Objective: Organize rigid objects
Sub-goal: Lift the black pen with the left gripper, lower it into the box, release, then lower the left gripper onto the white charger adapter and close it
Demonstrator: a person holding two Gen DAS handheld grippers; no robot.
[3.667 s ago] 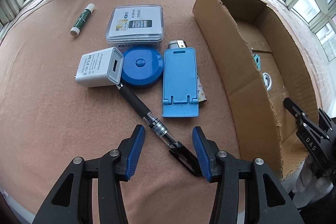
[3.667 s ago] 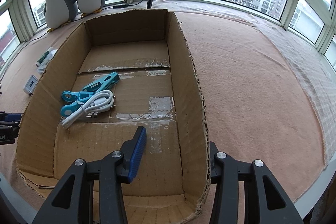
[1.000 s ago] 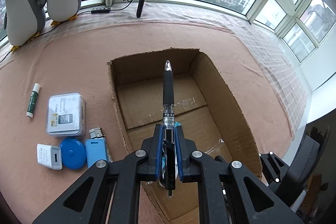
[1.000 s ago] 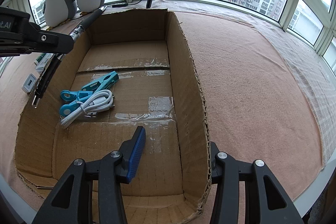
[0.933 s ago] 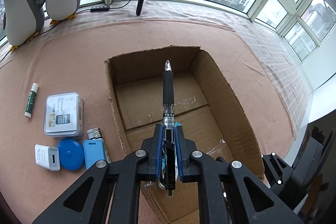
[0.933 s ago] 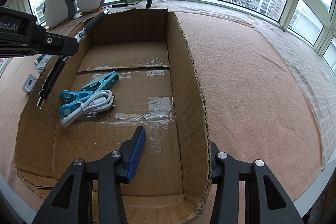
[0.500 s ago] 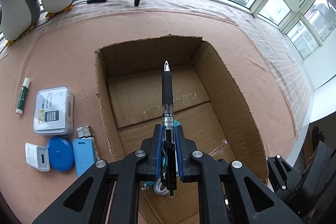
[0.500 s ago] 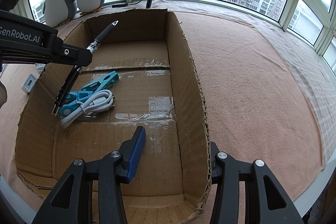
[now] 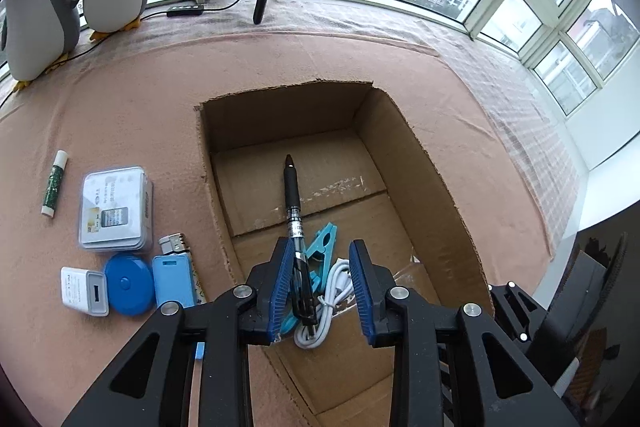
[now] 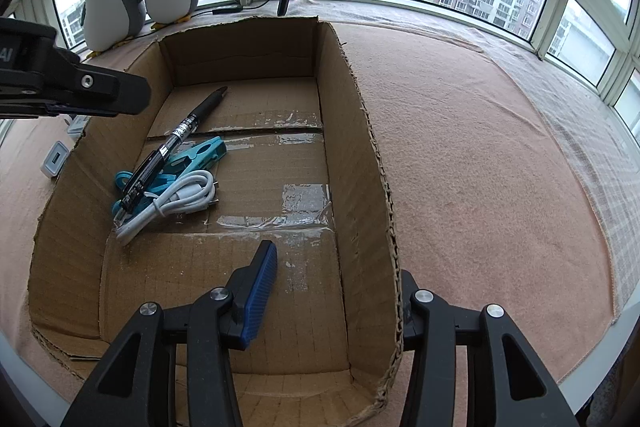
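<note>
The cardboard box [image 10: 360, 155] is the biggest thing here: open top, ragged cut edges, tape strips across the floor seams. In the right wrist view its long axis runs 6 to 12 o'clock, and the floor's 3 o'clock half and the 6 o'clock end are bare cardboard.

The left gripper [image 9: 322, 287] hangs over the box's near end with its blue pads spread wide apart, gripping nothing (the pen looks to sit against the left pad in that view, but the right wrist view shows it down in the box). The right gripper [image 10: 336, 299] straddles the box's 3 o'clock wall, one finger inside and one outside, spread and not clamped on it.

The pen [image 10: 176, 139] is black with a clear barrel section and a printed label band. It lies inside the box with its long axis from about 7 to 1 o'clock, grip end toward the far wall, tail end resting across the teal clip [image 10: 188, 157] and the coiled white cable [image 10: 176, 199].

Outside the box at 9 o'clock in the left wrist view: a clear plastic case [image 9: 114, 209], blue phone stand [image 9: 174, 281], blue round tape measure [image 9: 129, 283], white charger [image 9: 84, 291], lighter [image 9: 174, 243] and glue stick [image 9: 54, 183].
</note>
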